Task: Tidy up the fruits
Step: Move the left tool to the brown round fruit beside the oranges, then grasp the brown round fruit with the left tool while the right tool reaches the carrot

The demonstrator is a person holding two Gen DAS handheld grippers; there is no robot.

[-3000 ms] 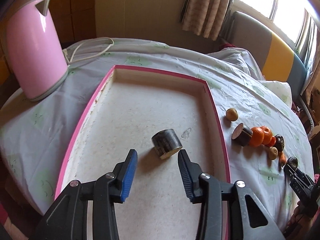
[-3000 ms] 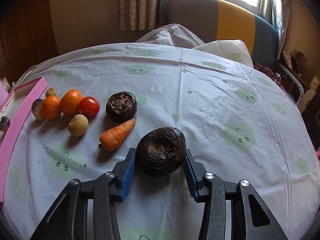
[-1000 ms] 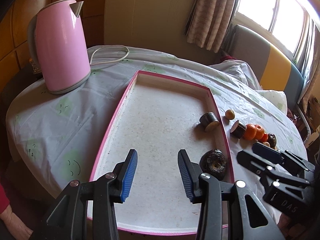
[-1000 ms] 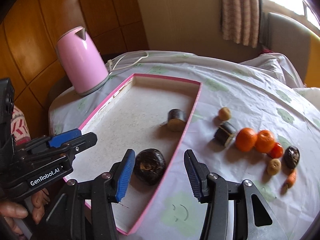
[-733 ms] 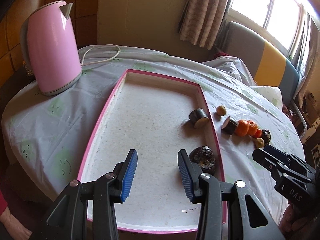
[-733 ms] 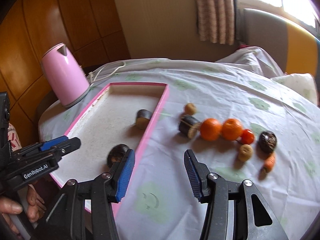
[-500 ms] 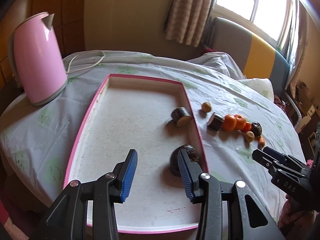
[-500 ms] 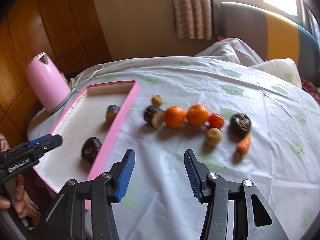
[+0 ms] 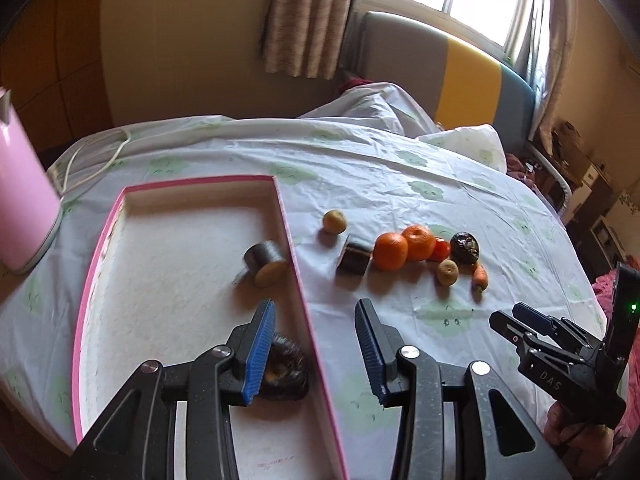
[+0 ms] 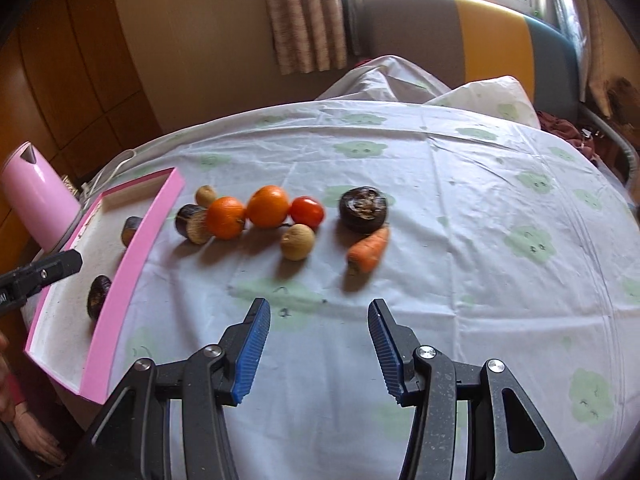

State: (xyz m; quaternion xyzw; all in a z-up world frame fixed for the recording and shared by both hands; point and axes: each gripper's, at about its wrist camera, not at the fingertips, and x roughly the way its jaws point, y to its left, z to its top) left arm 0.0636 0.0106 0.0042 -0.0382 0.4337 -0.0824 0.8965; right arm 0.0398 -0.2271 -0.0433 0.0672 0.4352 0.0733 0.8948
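Observation:
A pink-rimmed tray (image 9: 290,240) (image 10: 132,264) lies on the table's left. Inside it are a dark cut cylinder piece (image 9: 266,261) (image 10: 131,229) and a dark round root (image 9: 286,372) (image 10: 98,295). On the cloth to its right sit a small brown fruit (image 9: 334,221), another dark cut piece (image 10: 192,224), two oranges (image 10: 226,217) (image 10: 268,205), a tomato (image 10: 307,212), a tan round fruit (image 10: 297,242), a dark round root (image 10: 363,209) and a carrot (image 10: 368,254). My left gripper (image 9: 316,350) is open over the tray's right rim. My right gripper (image 10: 318,346) is open and empty above bare cloth.
A pink kettle (image 9: 22,200) (image 10: 34,196) with a white cord (image 9: 96,160) stands left of the tray. A cushioned bench (image 10: 472,36) and a window lie behind the table. A white cloth with green prints (image 10: 500,208) covers the round table.
Both grippers swung to the right, away from the tray. The dark root lies in the tray where the right gripper stood a second ago. The loose fruit row now sits ahead of the right gripper.

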